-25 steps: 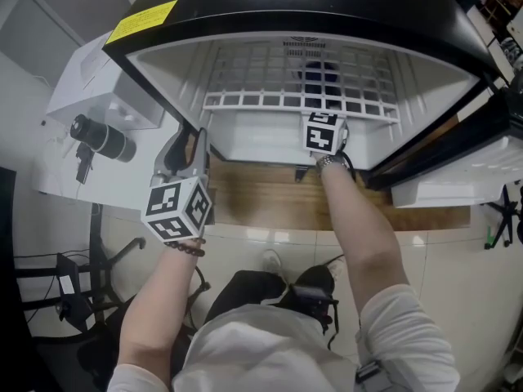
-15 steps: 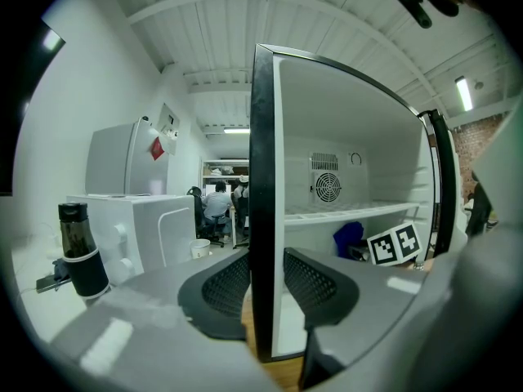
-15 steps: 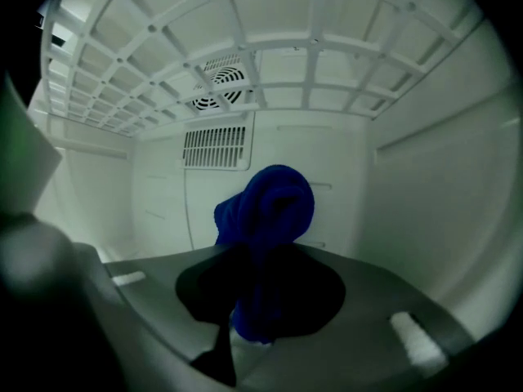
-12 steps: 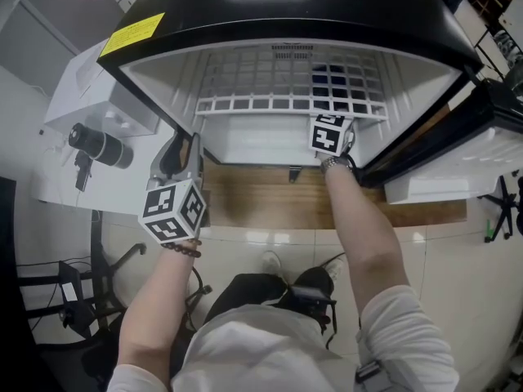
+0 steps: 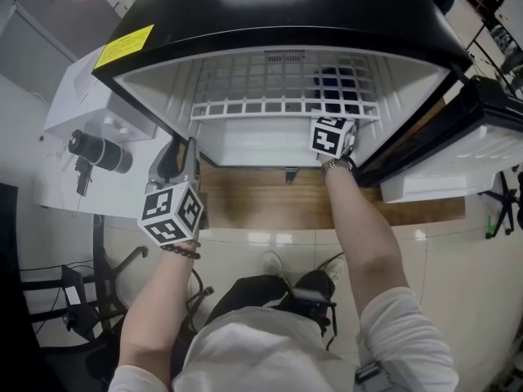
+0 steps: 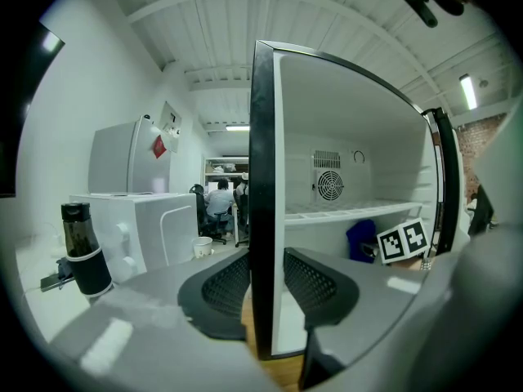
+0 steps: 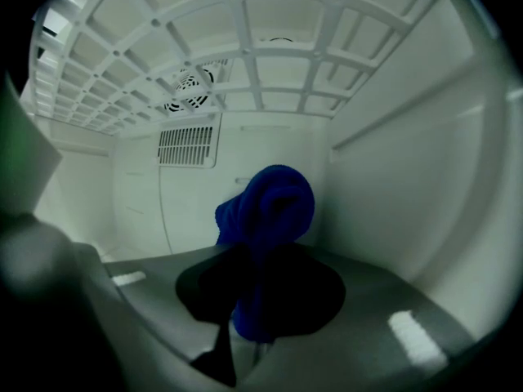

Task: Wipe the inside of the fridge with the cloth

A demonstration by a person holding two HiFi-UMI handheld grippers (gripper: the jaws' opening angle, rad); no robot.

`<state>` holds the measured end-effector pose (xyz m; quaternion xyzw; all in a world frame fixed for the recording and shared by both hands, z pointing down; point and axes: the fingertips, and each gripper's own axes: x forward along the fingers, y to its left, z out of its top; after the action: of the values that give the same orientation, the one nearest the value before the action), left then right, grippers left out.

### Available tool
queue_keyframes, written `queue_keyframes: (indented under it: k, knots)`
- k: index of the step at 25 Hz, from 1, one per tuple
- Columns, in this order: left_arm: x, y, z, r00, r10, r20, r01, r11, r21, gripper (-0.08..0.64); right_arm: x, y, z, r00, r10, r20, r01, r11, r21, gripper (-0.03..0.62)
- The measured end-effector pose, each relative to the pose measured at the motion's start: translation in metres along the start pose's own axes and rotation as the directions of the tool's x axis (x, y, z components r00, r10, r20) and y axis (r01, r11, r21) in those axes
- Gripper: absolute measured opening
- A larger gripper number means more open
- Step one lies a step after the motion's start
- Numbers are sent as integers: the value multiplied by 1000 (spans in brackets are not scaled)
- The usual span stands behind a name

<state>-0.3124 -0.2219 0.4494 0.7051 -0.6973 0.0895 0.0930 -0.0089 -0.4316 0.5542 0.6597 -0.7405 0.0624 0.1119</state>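
Reaches right gripper (image 5: 332,131) into the open fridge (image 5: 270,11), beneath its white wire shelf (image 5: 245,104). Shows blue cloth (image 5: 331,82) through the grid, near the right wall. Holds left gripper (image 5: 181,155) against fridge's left front edge.

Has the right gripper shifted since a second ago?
Yes. Against the wire shelf, the right gripper, shut on the blue cloth, has slid rightward toward the fridge's right wall.
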Motion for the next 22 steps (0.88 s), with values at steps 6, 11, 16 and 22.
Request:
queue_keyframes:
  k: [6, 11, 16, 22]
  knots:
    - [0, 0, 0, 1000, -3, 0, 3, 1000, 4, 123, -17, 23, 12, 996, 68, 53, -69, 997, 25, 81]
    - [0, -1, 0, 1000, -13, 0, 13, 1000, 7, 123, -39, 82, 21, 978, 189, 92, -191, 982, 14, 81]
    - [0, -2, 0, 999, -35, -3, 35, 999, 27, 123, -52, 159, 18, 944, 320, 83, -321, 947, 6, 81]
    - [-1, -3, 1, 997, -75, -10, 75, 996, 44, 121, -53, 229, 8, 912, 409, 34, -409, 912, 13, 81]
